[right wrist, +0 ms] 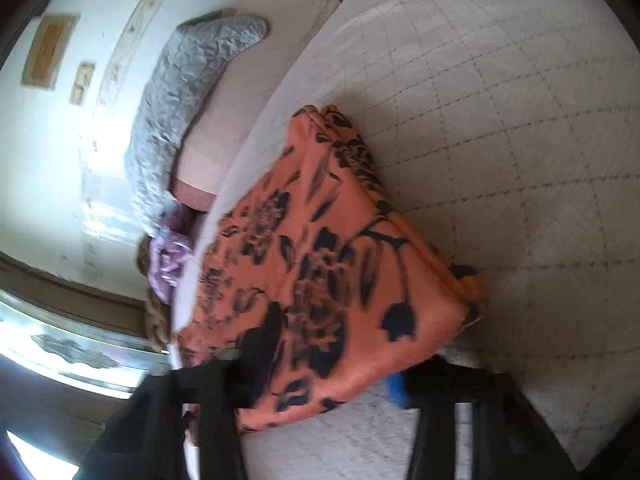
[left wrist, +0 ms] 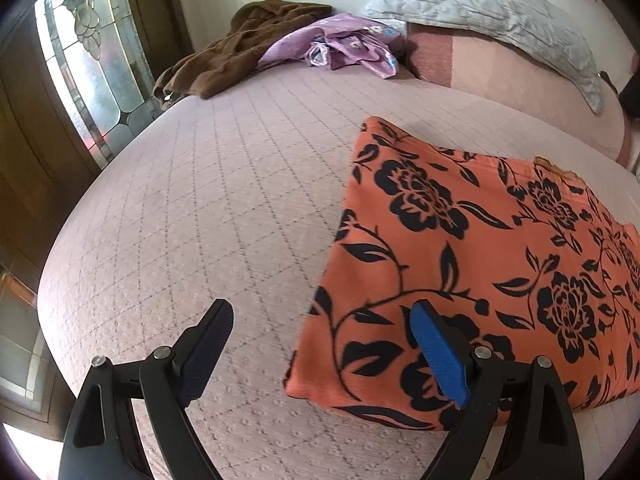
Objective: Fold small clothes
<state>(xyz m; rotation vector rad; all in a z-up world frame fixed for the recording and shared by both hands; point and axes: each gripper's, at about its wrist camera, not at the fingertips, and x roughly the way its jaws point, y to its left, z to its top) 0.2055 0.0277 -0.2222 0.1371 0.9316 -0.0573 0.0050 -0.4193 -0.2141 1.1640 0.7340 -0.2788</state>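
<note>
An orange garment with black flowers (left wrist: 460,264) lies folded into a rectangle on the pale quilted bed (left wrist: 208,208). My left gripper (left wrist: 320,320) is open above the garment's near left corner, its blue-padded finger over the cloth and the other finger over the bare bed. In the blurred right wrist view the same garment (right wrist: 328,264) lies in front of my right gripper (right wrist: 320,376), which is open with its fingers on either side of the garment's near edge and holds nothing.
A brown garment (left wrist: 240,52) and a purple flowered one (left wrist: 344,44) lie heaped at the bed's far end. A grey quilted pillow (left wrist: 492,12) rests on a pink cushion (left wrist: 512,76). A glazed wooden door (left wrist: 80,60) stands to the left.
</note>
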